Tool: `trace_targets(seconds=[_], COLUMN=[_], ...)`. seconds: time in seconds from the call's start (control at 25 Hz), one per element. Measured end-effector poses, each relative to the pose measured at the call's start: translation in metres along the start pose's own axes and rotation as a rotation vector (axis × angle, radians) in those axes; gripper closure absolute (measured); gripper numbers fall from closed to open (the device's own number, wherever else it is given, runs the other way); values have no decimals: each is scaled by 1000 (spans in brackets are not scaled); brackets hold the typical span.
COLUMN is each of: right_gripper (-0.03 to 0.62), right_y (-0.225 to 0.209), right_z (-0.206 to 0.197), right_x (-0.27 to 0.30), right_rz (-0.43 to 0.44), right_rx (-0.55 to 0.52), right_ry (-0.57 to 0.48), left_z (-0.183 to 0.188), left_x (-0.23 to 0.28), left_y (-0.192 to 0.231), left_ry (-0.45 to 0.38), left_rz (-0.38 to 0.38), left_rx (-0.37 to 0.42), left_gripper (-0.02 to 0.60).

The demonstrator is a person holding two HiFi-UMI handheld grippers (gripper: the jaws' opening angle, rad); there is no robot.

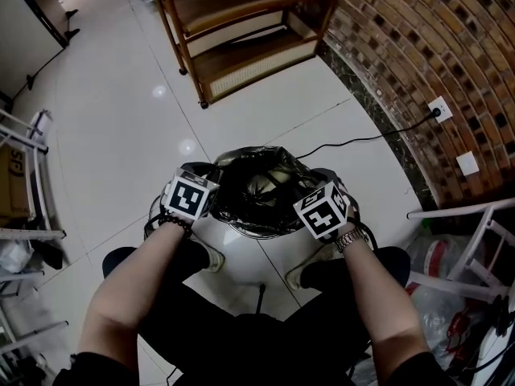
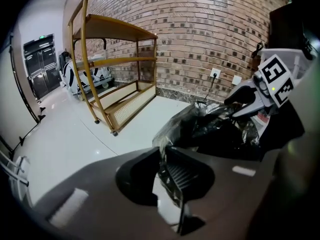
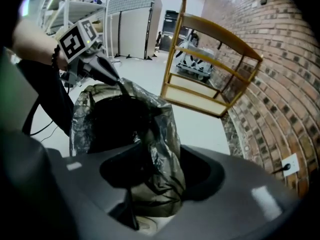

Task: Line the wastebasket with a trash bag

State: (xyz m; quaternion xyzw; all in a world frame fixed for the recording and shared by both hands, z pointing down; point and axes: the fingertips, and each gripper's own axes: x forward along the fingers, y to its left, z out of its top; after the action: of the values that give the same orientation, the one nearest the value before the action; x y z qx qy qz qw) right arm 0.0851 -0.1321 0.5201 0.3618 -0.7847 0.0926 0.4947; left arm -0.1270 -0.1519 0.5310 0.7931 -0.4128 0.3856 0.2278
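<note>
- Wastebasket (image 1: 251, 257): white and rounded; stands on the pale tiled floor (image 1: 121, 127) directly in front of the person, between the two feet; only its near wall shows below the bag.
- Trash bag (image 1: 257, 185): black, glossy and crumpled; lies over the top of the wastebasket with its mouth spread between the two tools; the film stands up in loose folds above the rim; whether its edge is turned down over the rim cannot be told.
- Left hand-held gripper (image 2: 162, 157): at the bag's left edge, pointing steeply down; jaws nearly together, clamped on a thin fold of the bag film; the wastebasket's white wall shows just beneath them.
- Right hand-held gripper (image 3: 157, 156): at the bag's right edge, also angled down; jaws wide apart; a bunched fold of the bag hangs between them without being pinched.
- Forearms (image 1: 133, 296): both bare, reaching forward to the tools from the lower edge of the head view.
- Wooden shelf rack (image 1: 241, 30): on castors, beyond the wastebasket and well apart from it.
- Brick wall (image 1: 418, 47): to the right; carries a wall socket (image 1: 439, 108); a dark cable (image 1: 354, 141) runs from the socket across the floor towards the wastebasket.
</note>
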Motion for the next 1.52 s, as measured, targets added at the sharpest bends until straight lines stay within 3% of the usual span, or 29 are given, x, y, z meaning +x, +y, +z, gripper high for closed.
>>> trace_targets(seconds=[0.36, 0.52, 0.68, 0.88, 1.24, 1.4, 1.52], right_gripper=[364, 402, 402, 402, 398, 398, 398], right_y=[-7, -16, -33, -50, -50, -38, -17], right_z=[8, 10, 15, 21, 36, 50, 47], right_x=[14, 15, 15, 16, -3, -25, -22], right_rz=[20, -3, -61, -126, -81, -81, -49], right_rx=[42, 53, 89, 110, 140, 54, -71], right_ry=[-19, -30, -69, -104, -191, -268, -230], left_z=[-24, -28, -34, -33, -30, -28, -24], left_x=[15, 18, 21, 22, 26, 24, 22], left_y=[-9, -17, -20, -8, -2, 2, 0], left_ry=[77, 101, 128, 125, 125, 123, 116], left_rz=[-84, -119, -122, -74, -51, -39, -39], left_rx=[-41, -38, -23, -37, -34, -37, -32], left_gripper=[392, 351, 336, 336, 337, 336, 336])
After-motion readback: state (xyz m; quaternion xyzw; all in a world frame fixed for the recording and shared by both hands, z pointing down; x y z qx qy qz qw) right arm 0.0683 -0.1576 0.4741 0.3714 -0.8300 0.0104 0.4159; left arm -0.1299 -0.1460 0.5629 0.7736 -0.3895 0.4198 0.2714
